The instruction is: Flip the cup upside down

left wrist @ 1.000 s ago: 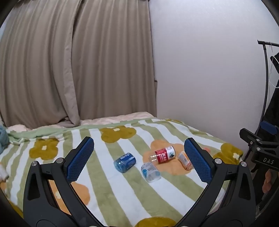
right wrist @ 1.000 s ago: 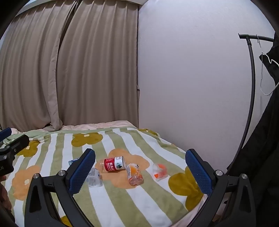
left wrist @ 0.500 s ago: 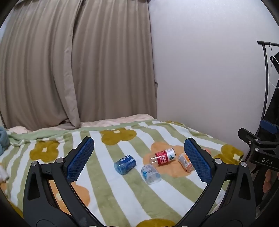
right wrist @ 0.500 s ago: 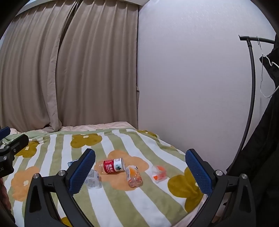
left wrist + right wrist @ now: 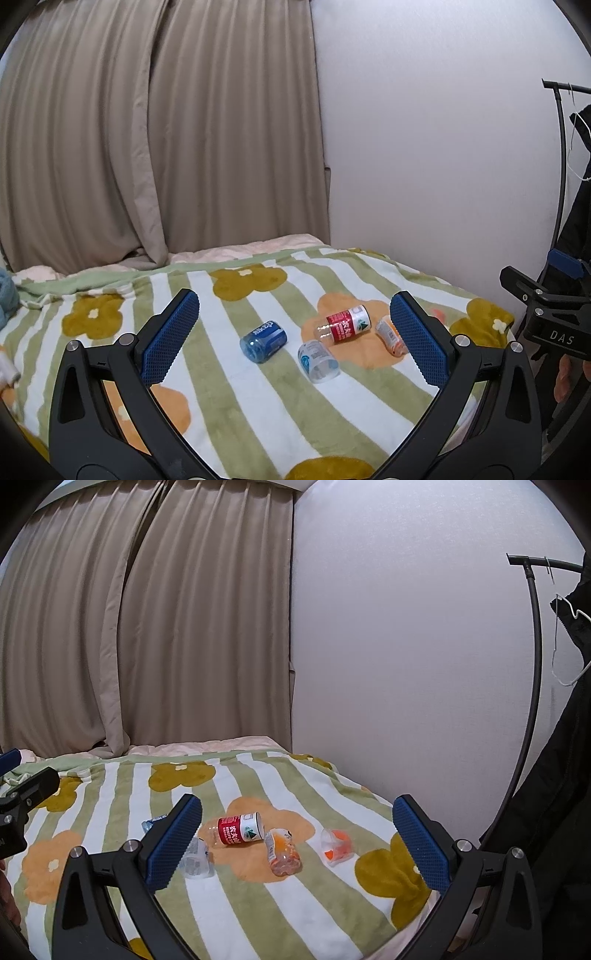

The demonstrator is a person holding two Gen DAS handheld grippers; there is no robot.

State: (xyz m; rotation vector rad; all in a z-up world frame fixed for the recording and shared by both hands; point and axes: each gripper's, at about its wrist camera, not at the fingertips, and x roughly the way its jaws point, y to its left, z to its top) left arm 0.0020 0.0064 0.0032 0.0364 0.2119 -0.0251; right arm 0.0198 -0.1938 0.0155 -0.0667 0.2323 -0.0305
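Several cut plastic cups lie on their sides on a striped flower blanket (image 5: 229, 384). A blue cup (image 5: 263, 339), a clear cup (image 5: 317, 361), a red-labelled cup (image 5: 345, 325) and an orange-labelled cup (image 5: 389, 334) show in the left wrist view. The right wrist view shows the red-labelled cup (image 5: 238, 829), the orange-labelled cup (image 5: 282, 853), a small orange-printed cup (image 5: 336, 846) and the clear cup (image 5: 195, 860). My left gripper (image 5: 291, 334) is open and empty, held back above the blanket. My right gripper (image 5: 295, 842) is open and empty too.
The bed meets beige curtains (image 5: 147, 129) at the back and a white wall (image 5: 424, 147) on the right. A clothes rack with dark garments (image 5: 561, 738) stands beyond the bed's right edge. A blue cloth (image 5: 5, 291) lies at the far left.
Both grippers have risen or tilted slightly, so the cups sit a little lower in both views. No cup has moved, and both grippers stay open.
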